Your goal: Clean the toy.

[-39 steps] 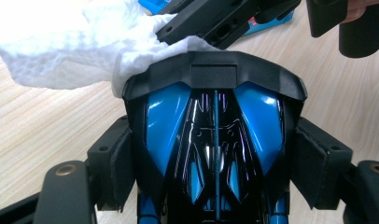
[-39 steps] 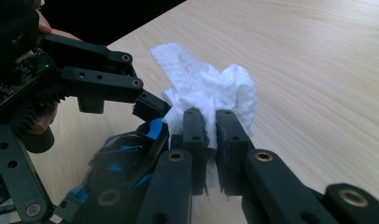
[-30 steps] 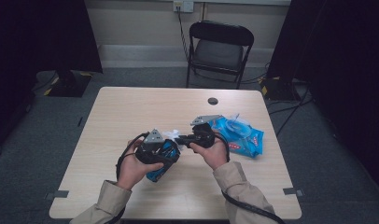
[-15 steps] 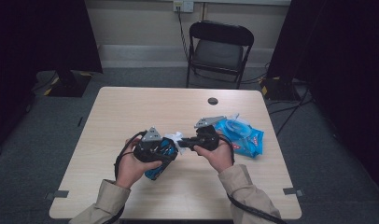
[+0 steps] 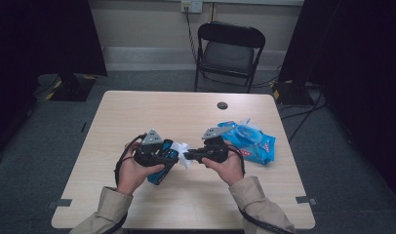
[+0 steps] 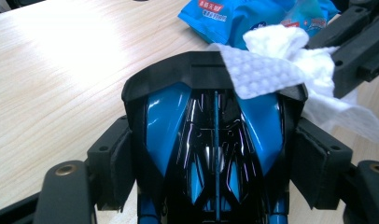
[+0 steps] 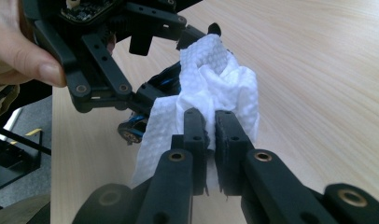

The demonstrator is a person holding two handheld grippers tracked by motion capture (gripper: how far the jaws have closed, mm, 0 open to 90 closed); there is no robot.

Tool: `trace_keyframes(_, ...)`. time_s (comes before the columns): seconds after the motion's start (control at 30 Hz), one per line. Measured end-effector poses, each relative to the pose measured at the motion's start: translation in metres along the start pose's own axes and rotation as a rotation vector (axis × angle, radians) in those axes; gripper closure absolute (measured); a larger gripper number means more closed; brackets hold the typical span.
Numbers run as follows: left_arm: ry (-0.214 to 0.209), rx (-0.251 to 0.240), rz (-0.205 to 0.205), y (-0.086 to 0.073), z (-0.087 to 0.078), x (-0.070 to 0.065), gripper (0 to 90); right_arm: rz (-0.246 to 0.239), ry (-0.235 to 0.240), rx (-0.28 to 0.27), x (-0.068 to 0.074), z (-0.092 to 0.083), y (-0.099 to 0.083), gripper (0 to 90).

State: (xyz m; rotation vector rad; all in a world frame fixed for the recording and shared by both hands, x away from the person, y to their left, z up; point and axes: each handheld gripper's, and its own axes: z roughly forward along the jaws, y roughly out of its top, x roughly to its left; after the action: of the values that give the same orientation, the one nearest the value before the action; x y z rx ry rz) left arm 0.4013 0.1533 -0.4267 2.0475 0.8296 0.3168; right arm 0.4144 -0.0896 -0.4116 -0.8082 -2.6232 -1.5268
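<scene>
Tabletop (image 5: pixel 137 112) bare beyond wipe (image 5: pixel 182 148)

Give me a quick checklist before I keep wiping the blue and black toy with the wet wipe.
1. Left tool clamped on blue and black toy: ok, pads press both its sides.
2. Right tool pinching white wipe: ok, jaws shut on it.
3. Wipe touching the toy: ok, it drapes over the toy's front edge.
4. Wipe pack out of the way: ok, it lies on the table beyond the right hand.
5. Toy's underside clean: cannot tell.
</scene>
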Motion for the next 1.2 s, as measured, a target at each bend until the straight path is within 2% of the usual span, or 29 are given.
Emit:
trace_keyframes(0.13,0.003,-0.009,-0.011,0.000,-0.001,0.001,25.5,0.001,0.009,0.006,0.000,0.000,-0.004,84.5)
trace_keyframes(0.33,0.012,-0.019,-0.018,0.000,-0.002,0.003,25.5,-0.008,0.046,0.013,0.002,-0.003,-0.009,84.4)
trace_keyframes(0.43,0.014,-0.019,-0.019,0.000,-0.003,0.004,25.5,-0.007,0.043,0.003,0.002,-0.007,-0.012,84.4)
trace_keyframes(0.7,0.004,-0.024,-0.014,0.002,-0.004,0.000,25.5,0.041,-0.026,-0.107,-0.011,-0.031,0.001,84.5)
trace_keyframes(0.8,-0.006,-0.020,-0.001,0.004,-0.002,-0.003,25.5,0.045,-0.056,-0.106,-0.015,-0.030,0.009,84.5)
trace_keyframes(1.07,-0.029,-0.014,0.024,0.005,0.002,-0.012,25.5,0.033,-0.108,-0.065,-0.021,-0.012,0.026,84.5)
trace_keyframes(1.2,-0.043,-0.016,0.030,0.006,0.004,-0.016,25.5,0.048,-0.115,-0.067,-0.024,-0.005,0.033,84.5)
